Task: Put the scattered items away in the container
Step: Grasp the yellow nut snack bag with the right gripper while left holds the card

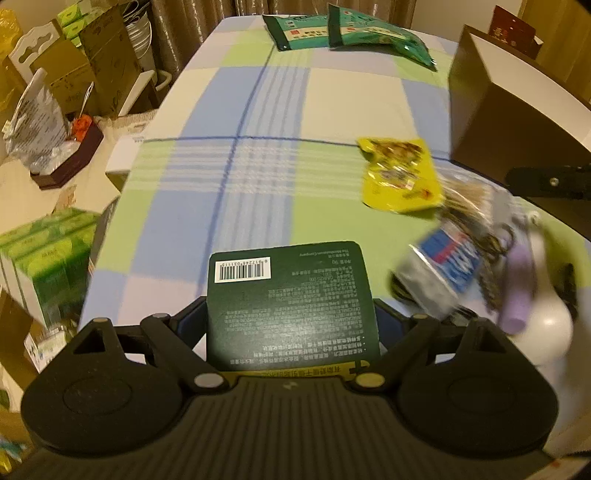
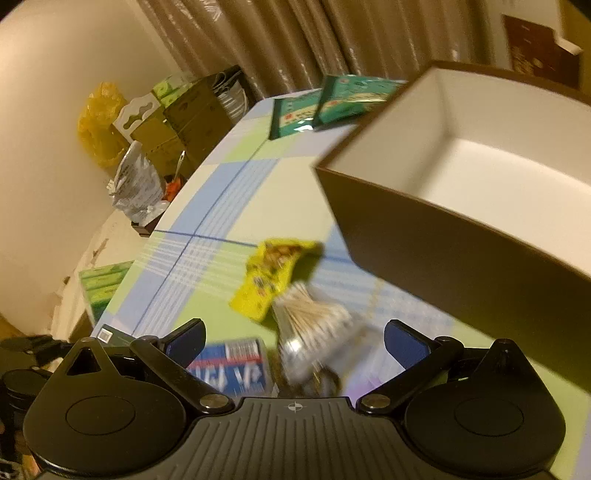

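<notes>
My left gripper (image 1: 291, 317) is shut on a dark green card package (image 1: 291, 299) with a barcode, held above the checked tablecloth. My right gripper (image 2: 293, 341) is open and empty, above a blue and white packet (image 2: 232, 365) and a bundle of cotton swabs (image 2: 314, 325). A yellow snack packet (image 2: 271, 277) lies beyond them; it also shows in the left wrist view (image 1: 400, 173). The brown box with a white inside (image 2: 424, 229) stands at the right, open at the top; its side shows in the left wrist view (image 1: 498, 122). A purple tube (image 1: 517, 291) lies by the swabs.
Two green pouches (image 1: 332, 31) lie at the table's far end. Cartons, a foil bag (image 1: 35, 125) and green tissue boxes (image 1: 48, 254) crowd the left side beyond the table edge. Curtains hang behind.
</notes>
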`<state>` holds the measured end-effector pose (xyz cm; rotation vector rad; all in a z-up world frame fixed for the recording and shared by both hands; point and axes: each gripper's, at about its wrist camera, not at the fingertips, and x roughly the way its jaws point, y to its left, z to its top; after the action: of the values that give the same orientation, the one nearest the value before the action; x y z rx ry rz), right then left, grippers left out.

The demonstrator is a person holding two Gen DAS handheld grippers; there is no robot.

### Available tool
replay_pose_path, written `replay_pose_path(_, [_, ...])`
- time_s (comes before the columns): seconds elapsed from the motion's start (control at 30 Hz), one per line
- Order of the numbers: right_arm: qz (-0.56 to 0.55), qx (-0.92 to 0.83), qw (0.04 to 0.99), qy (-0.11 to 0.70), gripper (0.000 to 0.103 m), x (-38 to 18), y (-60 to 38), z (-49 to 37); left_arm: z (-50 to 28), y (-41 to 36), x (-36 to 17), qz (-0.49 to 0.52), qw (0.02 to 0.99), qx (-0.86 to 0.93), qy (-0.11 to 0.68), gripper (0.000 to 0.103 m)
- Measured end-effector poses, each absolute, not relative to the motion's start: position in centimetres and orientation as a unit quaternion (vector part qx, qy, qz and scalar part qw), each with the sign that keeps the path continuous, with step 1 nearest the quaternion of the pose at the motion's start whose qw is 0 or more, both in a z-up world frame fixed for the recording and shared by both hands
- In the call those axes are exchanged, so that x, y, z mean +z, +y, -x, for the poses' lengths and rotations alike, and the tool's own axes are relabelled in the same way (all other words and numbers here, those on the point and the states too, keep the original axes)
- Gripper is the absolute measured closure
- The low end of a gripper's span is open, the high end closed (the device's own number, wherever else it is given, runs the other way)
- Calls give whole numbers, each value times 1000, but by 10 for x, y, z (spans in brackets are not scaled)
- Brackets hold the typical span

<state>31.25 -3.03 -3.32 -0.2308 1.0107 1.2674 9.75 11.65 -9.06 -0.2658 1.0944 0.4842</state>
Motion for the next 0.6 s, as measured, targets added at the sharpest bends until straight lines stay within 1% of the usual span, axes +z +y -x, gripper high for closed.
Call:
replay_pose_path(0.03, [106, 567, 683, 447, 4, -36, -20, -311, -99, 124, -92, 124, 819, 225, 513, 14])
replay_pose_path(0.1, [118, 571, 680, 444, 13, -44, 1, -308, -103, 138, -94, 124, 820, 219, 514, 14])
replay_pose_path(0.17, [127, 572, 678, 444, 18, -52, 20, -306, -107, 149, -97, 122, 822, 213, 514, 14])
replay_pose_path(0.23, [135, 573, 674, 447, 29, -61, 36, -305, -115, 161, -100, 118, 825, 204, 514, 14])
replay_pose_path(0.3, [147, 565, 674, 454, 35, -70, 48, -305, -123, 171, -103, 113, 827, 197, 515, 14])
replay_pose_path(0.47, [157, 550, 673, 470, 45, -91, 68, -308, -145, 187, -108, 103, 832, 179, 514, 14])
replay_pose_path(0.53, [163, 549, 671, 470, 51, -94, 74, -308, -153, 192, -110, 99, 835, 173, 513, 14])
replay_pose_path(0.6, [178, 554, 675, 454, 56, -95, 81, -303, -159, 196, -111, 98, 836, 169, 513, 14])
